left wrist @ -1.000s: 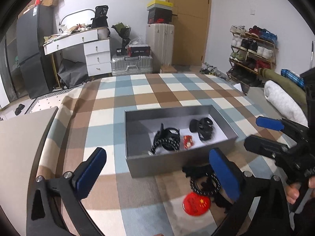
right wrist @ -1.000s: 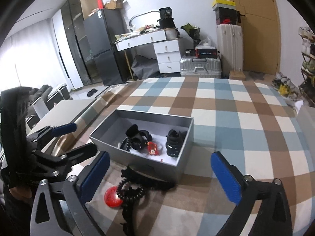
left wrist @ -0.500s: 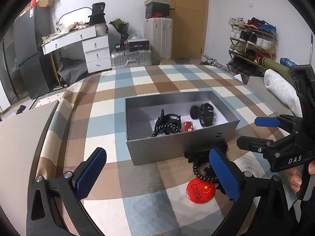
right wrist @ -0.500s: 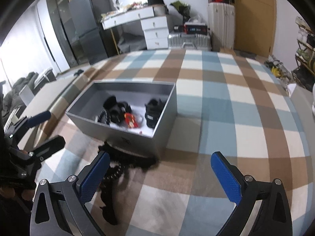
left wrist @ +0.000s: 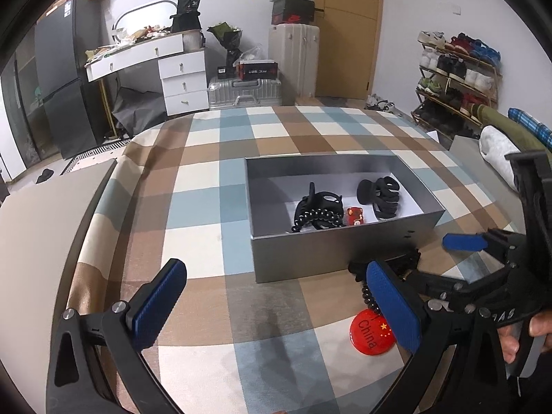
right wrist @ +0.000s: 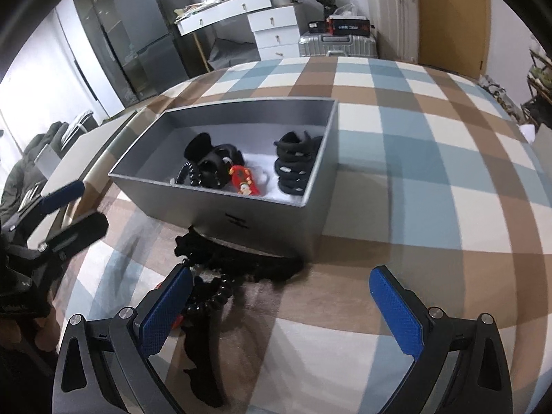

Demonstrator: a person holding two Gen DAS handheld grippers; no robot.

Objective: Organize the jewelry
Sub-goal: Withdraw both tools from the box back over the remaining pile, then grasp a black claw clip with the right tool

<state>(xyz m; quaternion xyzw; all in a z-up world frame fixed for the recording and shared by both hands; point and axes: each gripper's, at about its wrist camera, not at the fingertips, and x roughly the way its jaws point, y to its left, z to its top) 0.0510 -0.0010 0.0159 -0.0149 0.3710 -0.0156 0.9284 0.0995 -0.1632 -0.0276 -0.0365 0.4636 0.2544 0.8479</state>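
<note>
A grey box (left wrist: 331, 252) (right wrist: 262, 214) sits on the checked cloth and holds two black hair claws (left wrist: 379, 196) (right wrist: 296, 169), a black bead string (left wrist: 314, 219) and a small red charm (left wrist: 355, 215) (right wrist: 243, 179). In front of the box lie a black bead bracelet (right wrist: 215, 296), dark hair clips (right wrist: 241, 262) and a red round "China" badge (left wrist: 369, 333). My left gripper (left wrist: 276, 307) is open and empty before the box. My right gripper (right wrist: 281, 314) is open and empty, its left pad beside the bracelet; it also shows in the left wrist view (left wrist: 445, 262).
The bed's checked cloth (left wrist: 207, 179) runs to a grey board (left wrist: 41, 227) at the left edge. Beyond the bed stand a white desk (left wrist: 165, 65), suitcases (left wrist: 241, 89), a dark fridge (left wrist: 65, 79) and a shoe rack (left wrist: 459, 79).
Both grippers have dropped lower and closer to the loose items in front of the box. The right gripper has moved in towards the bracelet. Both stay open.
</note>
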